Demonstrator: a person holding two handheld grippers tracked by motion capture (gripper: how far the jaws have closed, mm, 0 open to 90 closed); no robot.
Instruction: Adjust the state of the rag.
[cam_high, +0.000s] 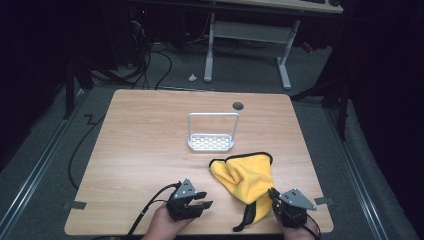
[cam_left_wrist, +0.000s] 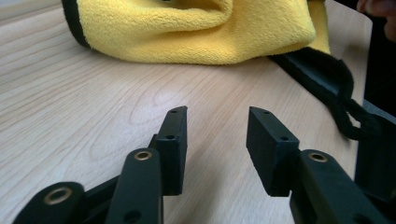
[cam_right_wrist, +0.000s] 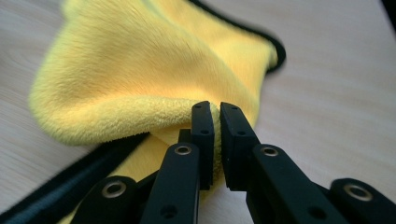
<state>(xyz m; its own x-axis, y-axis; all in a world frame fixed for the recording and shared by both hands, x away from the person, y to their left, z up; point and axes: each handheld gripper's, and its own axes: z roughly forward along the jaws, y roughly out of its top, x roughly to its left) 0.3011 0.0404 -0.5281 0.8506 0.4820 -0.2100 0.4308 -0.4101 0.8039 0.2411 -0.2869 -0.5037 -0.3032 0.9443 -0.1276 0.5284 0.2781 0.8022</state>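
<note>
On the wooden table a yellow cloth with a black hem lies crumpled toward the near right part of the top, well short of the white wire rack that stands near the middle, beyond it; a small dark round hole sits in the tabletop farther back, near the far edge; the right gripper comes in at the near edge, by the cloth's near corner, and its jaws are pressed close together with a fold of the yellow pile pinched between the pads, as the right gripper view makes plain, the cloth rising in a soft hump just past the right gripper and its black edging trailing off toward the lower left of that view; the left gripper rests low at the near edge, to the left of the cloth and apart from it, its jaws standing partly open with nothing between them but bare wood; in the left gripper view the left gripper points toward the cloth, which lies a little way ahead of the fingertips, untouched by them, with the black hem curling down at the right; a person's hand holds that gripper from below.
</note>
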